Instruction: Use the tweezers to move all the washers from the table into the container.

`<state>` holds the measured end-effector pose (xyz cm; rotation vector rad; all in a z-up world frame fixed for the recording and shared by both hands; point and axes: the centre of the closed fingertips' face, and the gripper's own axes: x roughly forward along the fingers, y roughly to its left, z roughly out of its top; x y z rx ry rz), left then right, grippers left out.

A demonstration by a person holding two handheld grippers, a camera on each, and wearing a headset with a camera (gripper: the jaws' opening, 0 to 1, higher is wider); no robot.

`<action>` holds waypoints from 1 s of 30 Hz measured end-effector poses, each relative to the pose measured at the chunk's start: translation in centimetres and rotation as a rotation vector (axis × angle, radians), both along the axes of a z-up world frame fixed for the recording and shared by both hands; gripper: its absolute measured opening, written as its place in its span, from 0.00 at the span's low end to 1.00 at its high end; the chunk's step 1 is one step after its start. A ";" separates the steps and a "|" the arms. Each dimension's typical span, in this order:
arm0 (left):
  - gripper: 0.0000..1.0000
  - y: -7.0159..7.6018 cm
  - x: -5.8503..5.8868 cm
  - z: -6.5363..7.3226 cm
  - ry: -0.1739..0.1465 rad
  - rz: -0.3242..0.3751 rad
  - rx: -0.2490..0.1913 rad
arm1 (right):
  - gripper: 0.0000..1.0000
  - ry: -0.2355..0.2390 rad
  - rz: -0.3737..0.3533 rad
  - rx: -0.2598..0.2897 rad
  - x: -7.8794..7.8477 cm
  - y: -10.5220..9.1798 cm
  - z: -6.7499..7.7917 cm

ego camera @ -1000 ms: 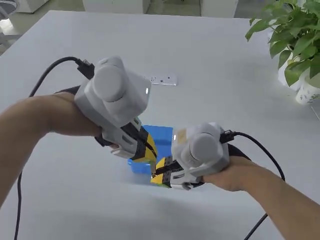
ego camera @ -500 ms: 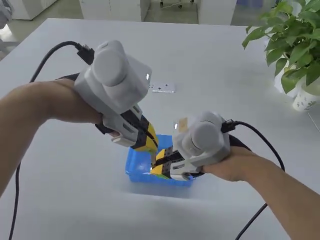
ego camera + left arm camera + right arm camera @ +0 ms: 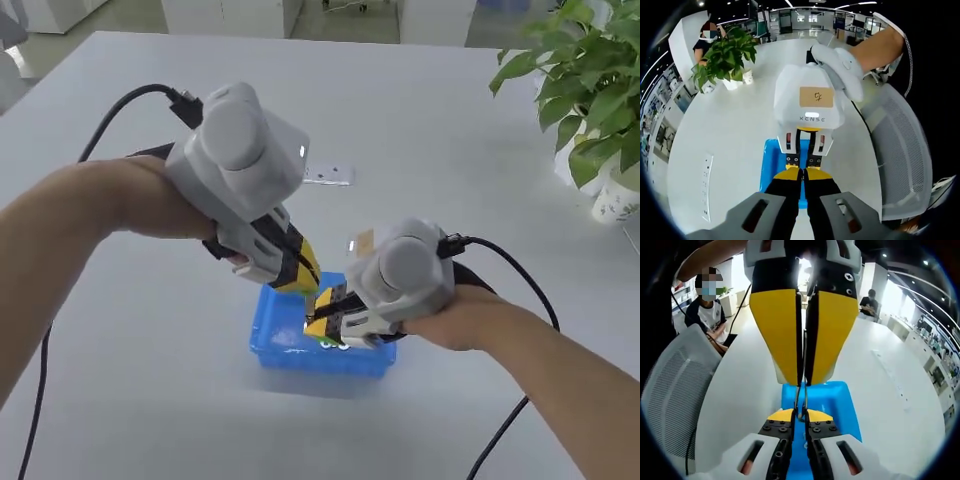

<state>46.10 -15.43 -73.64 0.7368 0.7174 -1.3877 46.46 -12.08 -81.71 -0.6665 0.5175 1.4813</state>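
Tweezers [image 3: 801,399] hang pinched in my left gripper [image 3: 803,381], whose yellow jaws are pressed nearly together on them. My right gripper [image 3: 801,416], meeting it tip to tip, has its jaws narrowed onto the prongs. The blue container [image 3: 268,352] sits directly below both tips, on the white table [image 3: 450,150].

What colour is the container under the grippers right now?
Plain bright blue. The container shows best in the head view.
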 end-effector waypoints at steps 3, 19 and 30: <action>0.06 0.2 0.5 -0.6 -0.001 0.002 0.003 | 0.09 -0.002 0.000 -0.008 0.5 0.1 -0.6; 0.06 1.0 1.7 -4.0 0.020 0.029 0.017 | 0.10 0.035 0.011 -0.049 1.5 0.3 -4.0; 0.06 1.1 1.8 -5.1 0.029 0.035 0.018 | 0.10 0.047 0.028 -0.080 1.5 0.2 -5.2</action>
